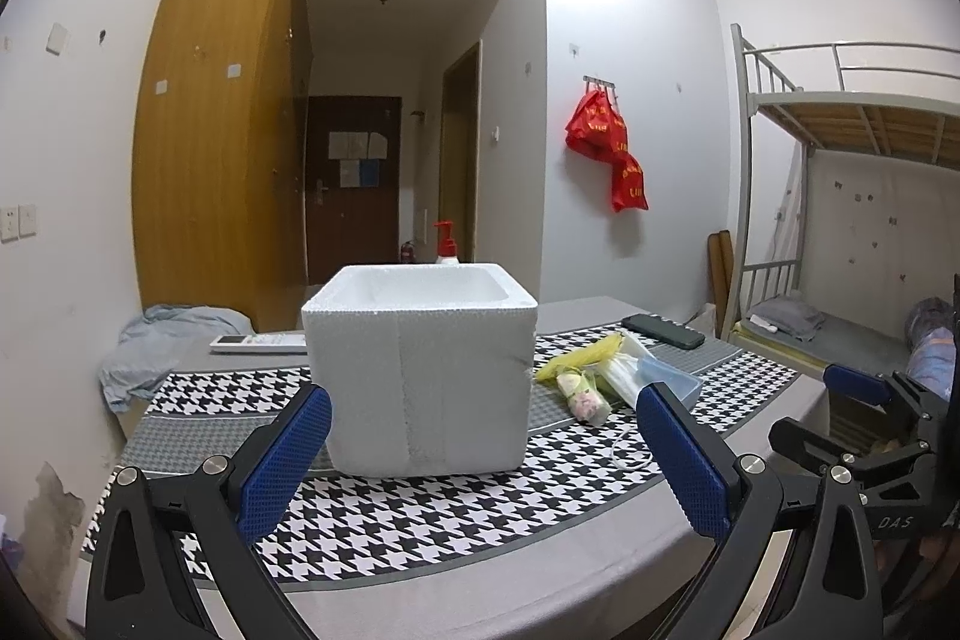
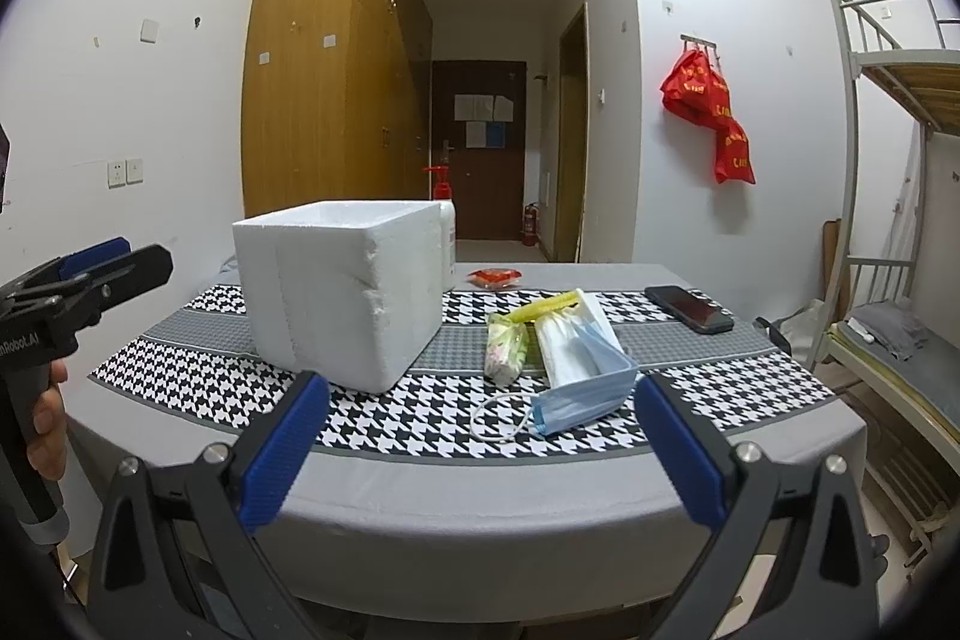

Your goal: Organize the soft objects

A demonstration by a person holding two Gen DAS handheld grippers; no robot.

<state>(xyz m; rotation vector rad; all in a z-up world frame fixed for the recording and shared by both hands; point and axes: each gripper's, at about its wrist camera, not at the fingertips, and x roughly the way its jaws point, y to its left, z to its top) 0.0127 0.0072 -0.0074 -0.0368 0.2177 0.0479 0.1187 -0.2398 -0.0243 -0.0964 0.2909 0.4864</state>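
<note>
While level above the near edge of the table (image 2: 456, 496), pointing forward across the houndstooth cloth: left gripper (image 1: 483, 451) spread wide, grasping nothing, lined up squarely on the white foam box (image 1: 420, 370). Right gripper (image 2: 474, 445) likewise released and empty, aimed at the soft pile to the right of the box. Box upright, open-topped, on the left half of the cloth. Just beside it, a blue face mask (image 2: 591, 388) nearest the table edge, ear loop trailing left; under it a white plastic bag (image 2: 561, 340); touching that, a small floral pouch (image 2: 507, 346) and a yellow strip (image 2: 543, 307). Further back, well apart, a dark phone (image 2: 690, 309) and a small red packet (image 2: 495, 277). At the left edge of the right view, a hand (image 2: 48, 430) wrapped round the other gripper's black handle.
</note>
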